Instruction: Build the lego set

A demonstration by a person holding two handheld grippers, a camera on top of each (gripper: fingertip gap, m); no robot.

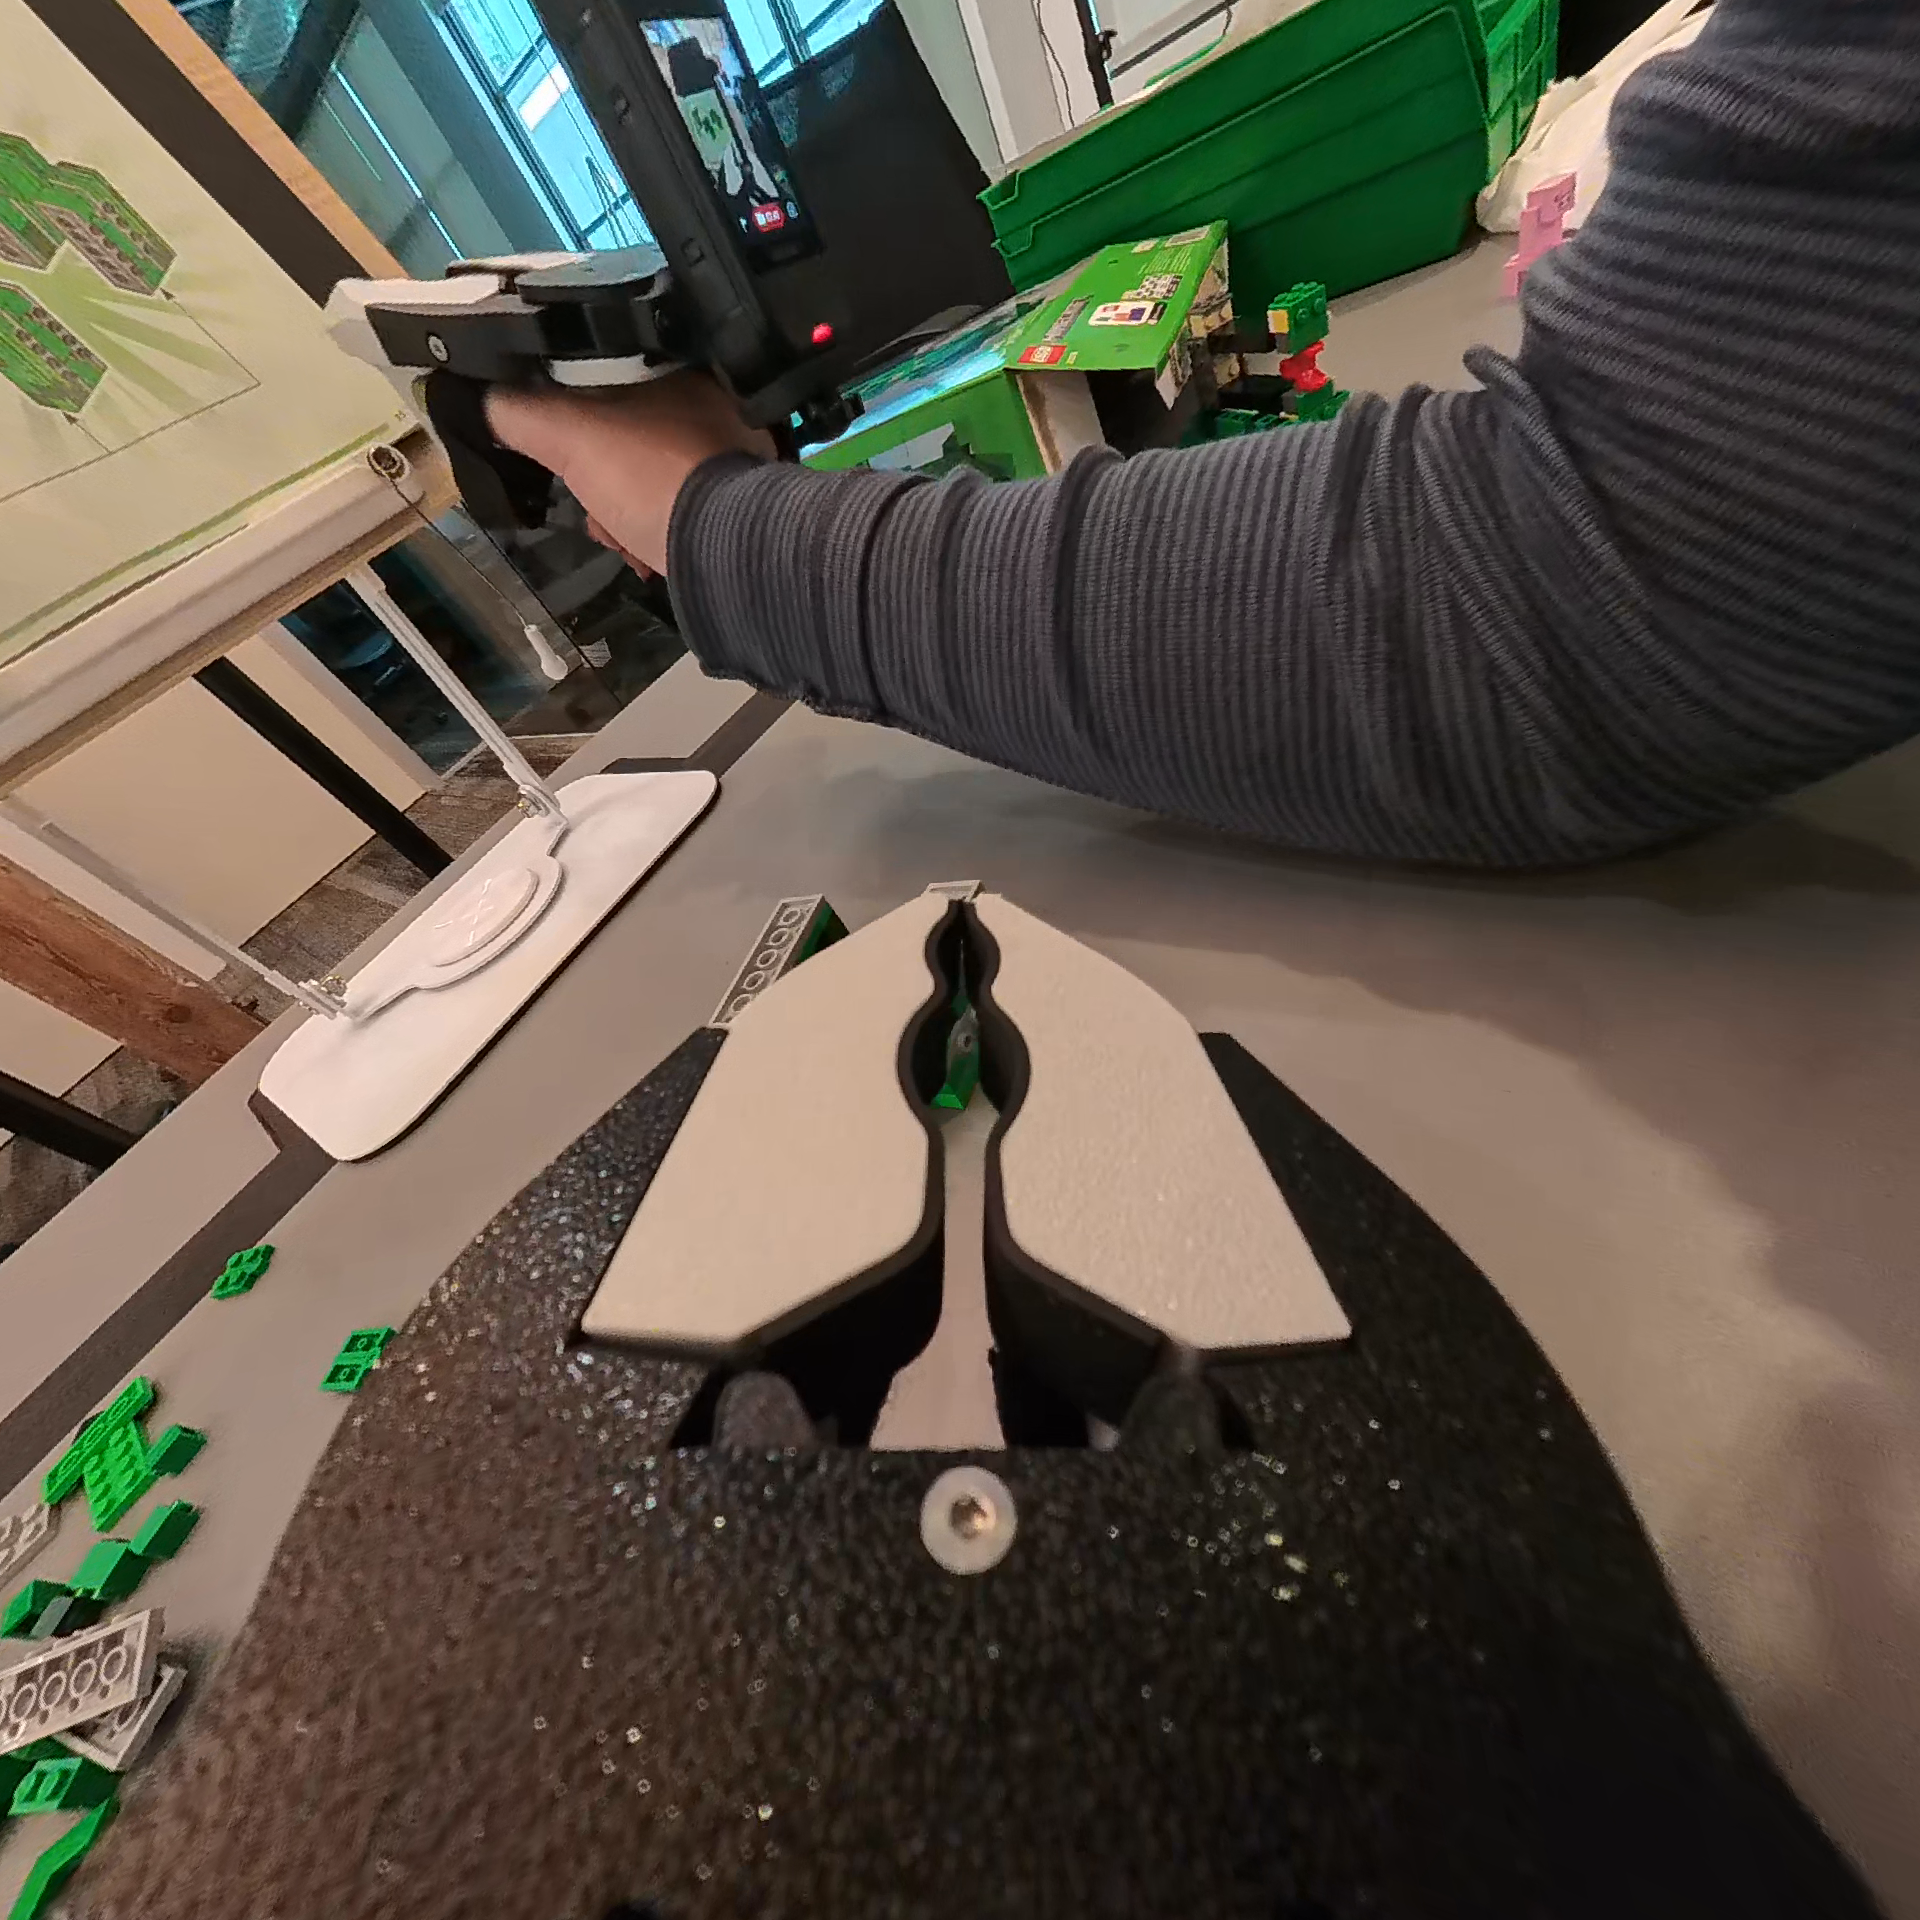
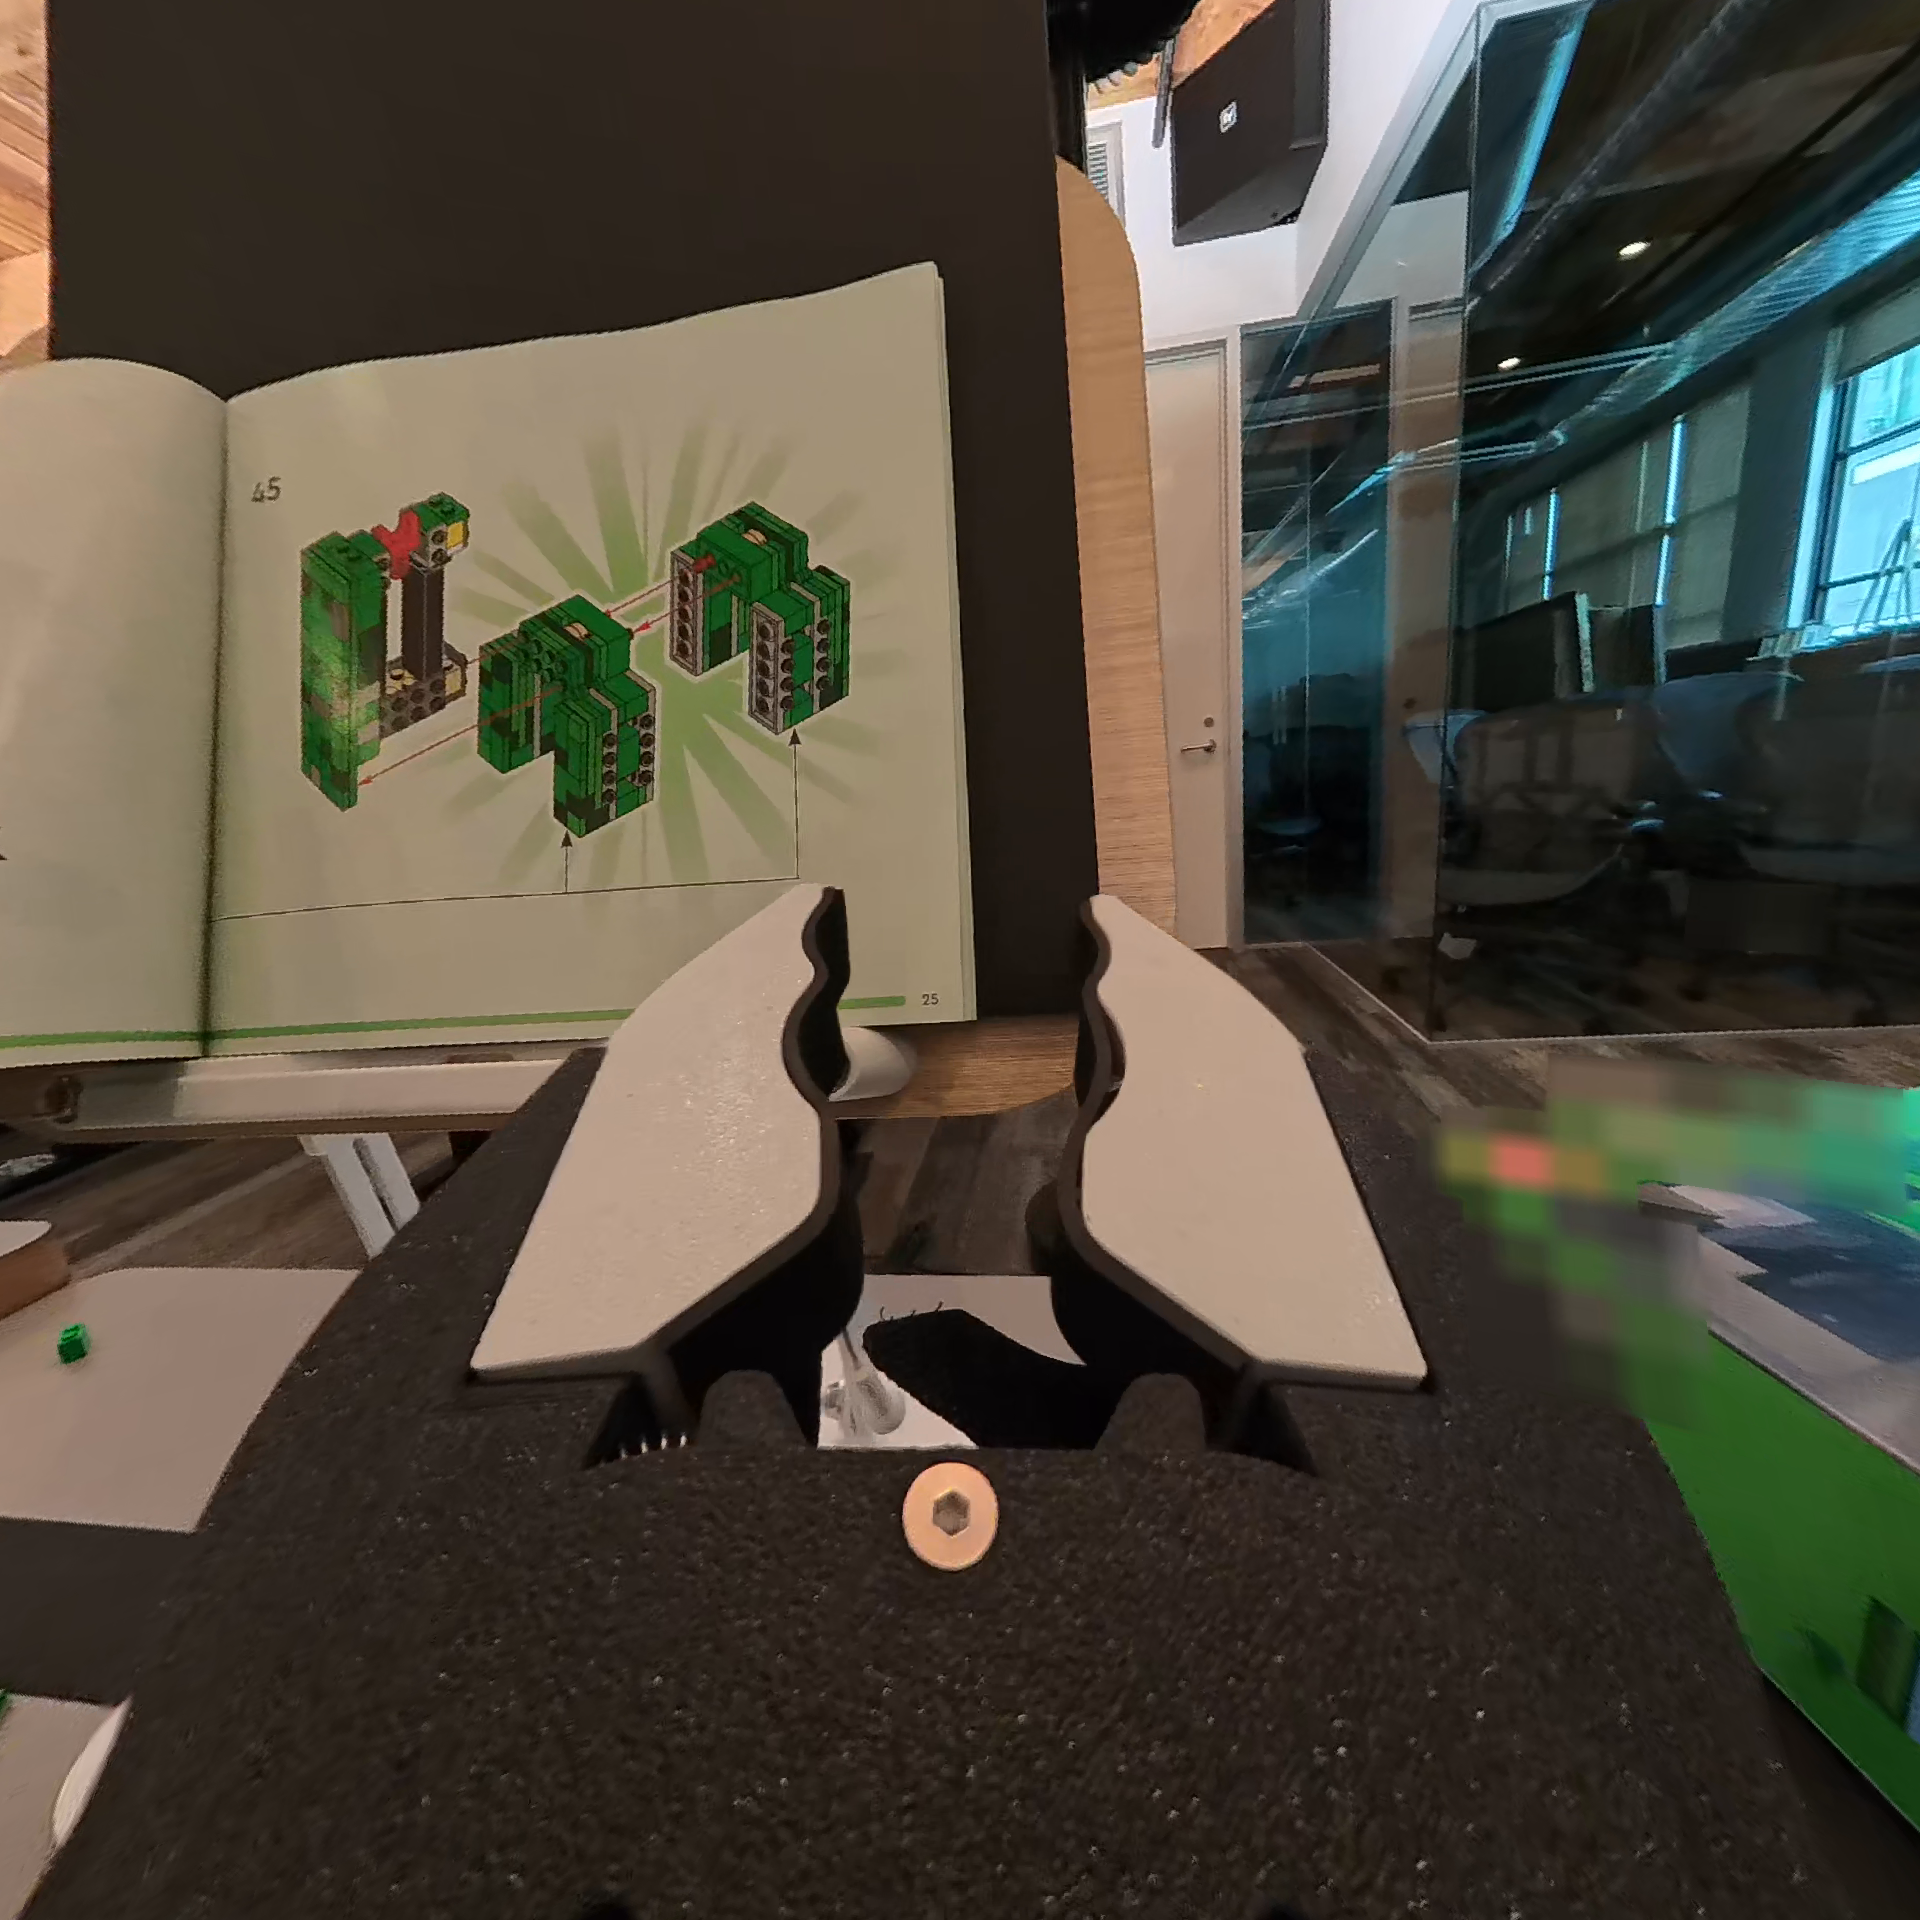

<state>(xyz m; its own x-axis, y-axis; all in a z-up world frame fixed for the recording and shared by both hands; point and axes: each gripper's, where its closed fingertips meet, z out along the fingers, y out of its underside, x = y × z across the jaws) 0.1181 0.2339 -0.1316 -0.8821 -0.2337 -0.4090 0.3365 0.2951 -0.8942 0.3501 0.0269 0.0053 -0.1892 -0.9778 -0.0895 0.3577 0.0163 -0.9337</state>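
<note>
Your left hand-held gripper (image 1: pixel 961 920) is clenched on a small green brick (image 1: pixel 958 1049), low over the grey surface (image 1: pixel 1403 1039). Your right hand-held gripper (image 2: pixel 956 914) is spread and empty, raised toward the instruction booklet (image 2: pixel 582 665). You seem to be checking the diagram; next, find where the brick belongs.

Your kit: grey-faced, wavy-edged fingers (image 2: pixel 707 1122) on speckled black bodies, one brass hex screw (image 2: pixel 950 1517); ribbed grey-blue knit sleeve (image 1: pixel 1247 582).
</note>
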